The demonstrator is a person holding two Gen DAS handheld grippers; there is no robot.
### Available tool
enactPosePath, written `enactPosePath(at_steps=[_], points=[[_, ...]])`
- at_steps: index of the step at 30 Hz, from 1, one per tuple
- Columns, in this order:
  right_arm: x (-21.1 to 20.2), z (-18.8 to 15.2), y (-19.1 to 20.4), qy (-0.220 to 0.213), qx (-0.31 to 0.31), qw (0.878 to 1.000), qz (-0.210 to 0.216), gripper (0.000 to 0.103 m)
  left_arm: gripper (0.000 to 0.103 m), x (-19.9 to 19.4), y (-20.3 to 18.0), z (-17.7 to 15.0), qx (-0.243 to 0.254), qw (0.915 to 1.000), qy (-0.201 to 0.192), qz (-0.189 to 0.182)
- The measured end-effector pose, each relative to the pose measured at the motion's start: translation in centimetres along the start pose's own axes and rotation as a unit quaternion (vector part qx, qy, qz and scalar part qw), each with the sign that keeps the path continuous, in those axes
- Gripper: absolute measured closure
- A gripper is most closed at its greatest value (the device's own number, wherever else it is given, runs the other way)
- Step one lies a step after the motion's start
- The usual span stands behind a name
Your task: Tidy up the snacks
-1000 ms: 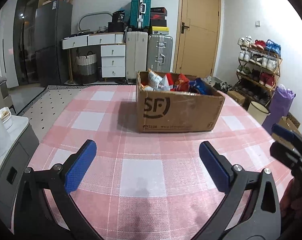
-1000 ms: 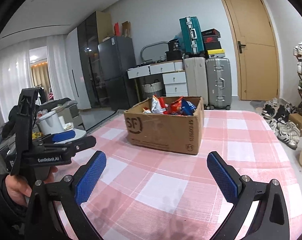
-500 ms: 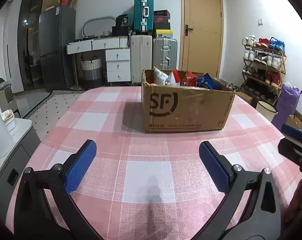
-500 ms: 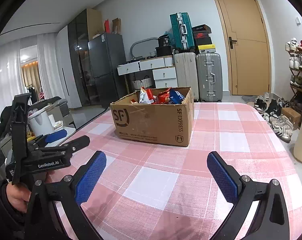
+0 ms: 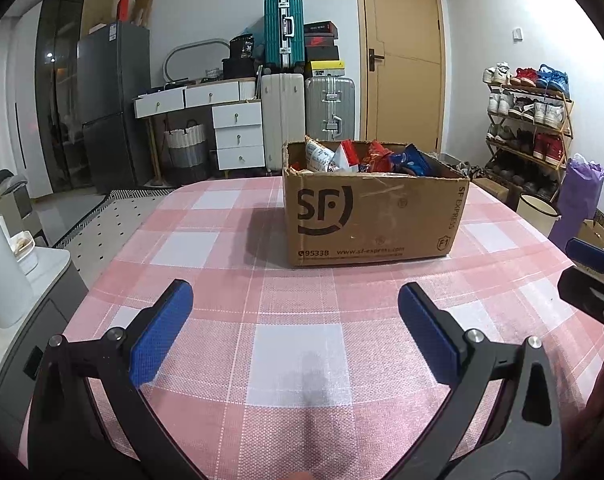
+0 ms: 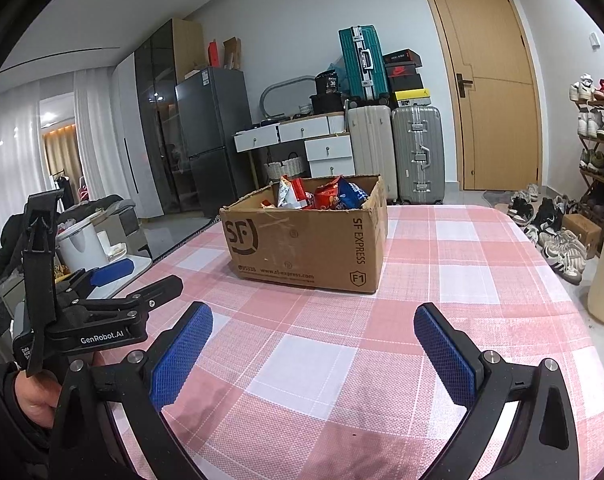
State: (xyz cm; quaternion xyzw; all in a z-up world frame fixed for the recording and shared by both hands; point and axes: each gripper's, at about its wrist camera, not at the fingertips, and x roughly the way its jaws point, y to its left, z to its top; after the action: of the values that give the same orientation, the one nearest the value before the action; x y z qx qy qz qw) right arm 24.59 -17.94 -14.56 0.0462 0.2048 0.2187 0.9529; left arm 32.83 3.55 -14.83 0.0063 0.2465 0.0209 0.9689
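1. Brown cardboard SF box [image 5: 376,216] holds colourful snack bags [image 5: 366,158]; I cannot read their labels, and lower ones are hidden.
2. Box stands on pink-white checked tablecloth [image 5: 297,356], approx. centre; suitcases, wooden door behind.
3. My left gripper [image 5: 295,332] and right gripper [image 6: 314,350]: blue pads wide apart, holding nothing.

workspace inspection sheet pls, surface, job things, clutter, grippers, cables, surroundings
surface: table under a pink and white checked cloth, flat.
job's things: open cardboard box on the far part of the table, snack packets heaped inside.
clutter: nothing seen on the cloth besides the box.
grippers: left gripper open, empty, above the cloth; right gripper open, empty, short of the box.
cables: nothing seen.
surroundings: suitcases, drawers, fridge, door, shoe rack.
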Motion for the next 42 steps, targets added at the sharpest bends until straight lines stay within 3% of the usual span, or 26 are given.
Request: enactPosePath(at_steps=[42], points=[[0.0, -0.2, -0.3, -0.001, 0.004, 1.0, 0.0, 0.001, 0.001, -1.0, 0.3, -0.5, -0.003, 1.0, 0.002, 0.001]])
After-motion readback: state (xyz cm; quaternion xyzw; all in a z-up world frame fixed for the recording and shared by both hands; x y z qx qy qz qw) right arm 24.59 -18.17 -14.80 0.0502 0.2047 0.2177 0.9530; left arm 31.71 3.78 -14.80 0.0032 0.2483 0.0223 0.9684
